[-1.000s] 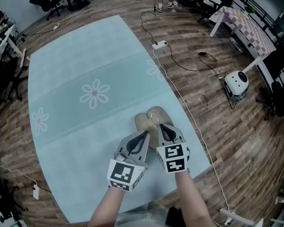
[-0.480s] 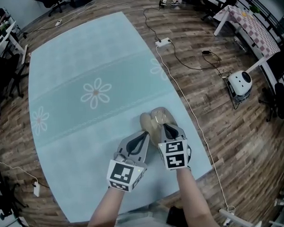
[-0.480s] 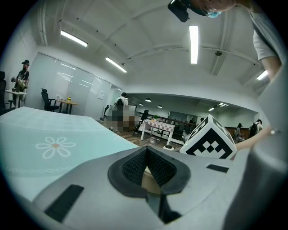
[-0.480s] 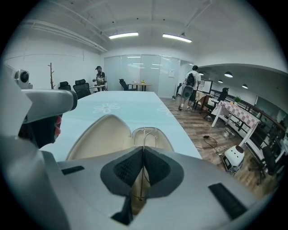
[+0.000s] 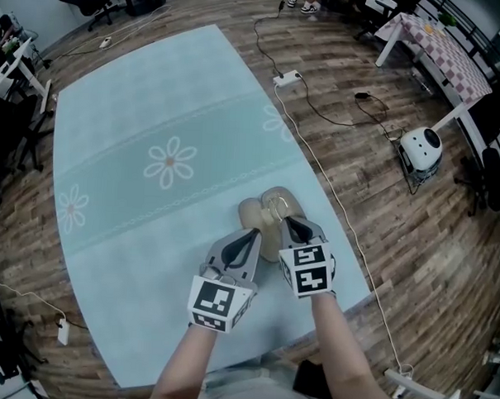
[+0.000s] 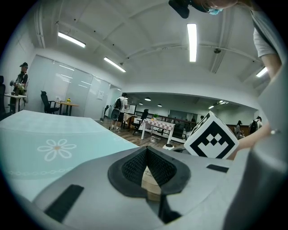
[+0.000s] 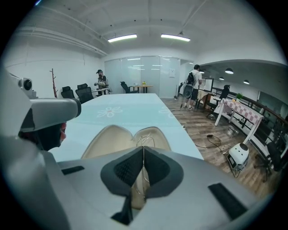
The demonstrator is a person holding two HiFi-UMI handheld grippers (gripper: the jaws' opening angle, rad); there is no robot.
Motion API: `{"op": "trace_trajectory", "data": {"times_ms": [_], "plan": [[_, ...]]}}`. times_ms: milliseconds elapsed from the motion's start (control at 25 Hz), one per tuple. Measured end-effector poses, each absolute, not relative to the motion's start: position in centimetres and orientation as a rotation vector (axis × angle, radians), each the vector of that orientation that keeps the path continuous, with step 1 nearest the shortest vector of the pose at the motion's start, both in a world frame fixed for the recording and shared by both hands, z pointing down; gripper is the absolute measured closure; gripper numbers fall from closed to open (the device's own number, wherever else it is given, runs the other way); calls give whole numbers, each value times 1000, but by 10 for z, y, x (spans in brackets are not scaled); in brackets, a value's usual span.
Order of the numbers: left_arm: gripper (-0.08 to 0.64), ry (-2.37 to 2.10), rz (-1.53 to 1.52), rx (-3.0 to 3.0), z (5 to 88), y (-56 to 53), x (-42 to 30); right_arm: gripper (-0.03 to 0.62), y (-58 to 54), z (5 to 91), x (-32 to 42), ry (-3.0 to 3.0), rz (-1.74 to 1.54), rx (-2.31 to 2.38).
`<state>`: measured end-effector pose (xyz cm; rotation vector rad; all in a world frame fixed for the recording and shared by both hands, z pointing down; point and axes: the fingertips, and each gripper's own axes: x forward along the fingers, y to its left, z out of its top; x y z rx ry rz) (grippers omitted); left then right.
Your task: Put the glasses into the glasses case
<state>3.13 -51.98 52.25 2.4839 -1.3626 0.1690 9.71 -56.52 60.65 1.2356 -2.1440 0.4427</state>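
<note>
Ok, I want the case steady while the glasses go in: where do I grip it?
On the case, pinch the empty left half's near rim from your side. It lies open and flat, so probably only that thin rim fits the jaws.

You have a pale blue tablecloth (image 5: 155,99) printed with white daisies (image 5: 169,162) before you, and on the wood-plank floor (image 5: 358,183) to your right lie a white power strip (image 5: 285,77) and a round white device (image 5: 420,147).

In the head view, your left gripper (image 5: 252,235) and right gripper (image 5: 289,224) cover the near end of the glasses case (image 5: 248,213), and the glasses (image 5: 274,206) are wire too thin to trace. Along the right gripper, its closed jaws hide most of the frame; along the left, only a sliver of case shows.
</note>
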Motion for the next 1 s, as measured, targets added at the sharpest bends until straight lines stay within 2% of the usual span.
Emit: {"op": "trace_trajectory", "data": {"times_ms": [1000], "plan": [[552,-1451,103,2596,454,-469,39,588,-487,479,94,-2467,181,1338]]}}
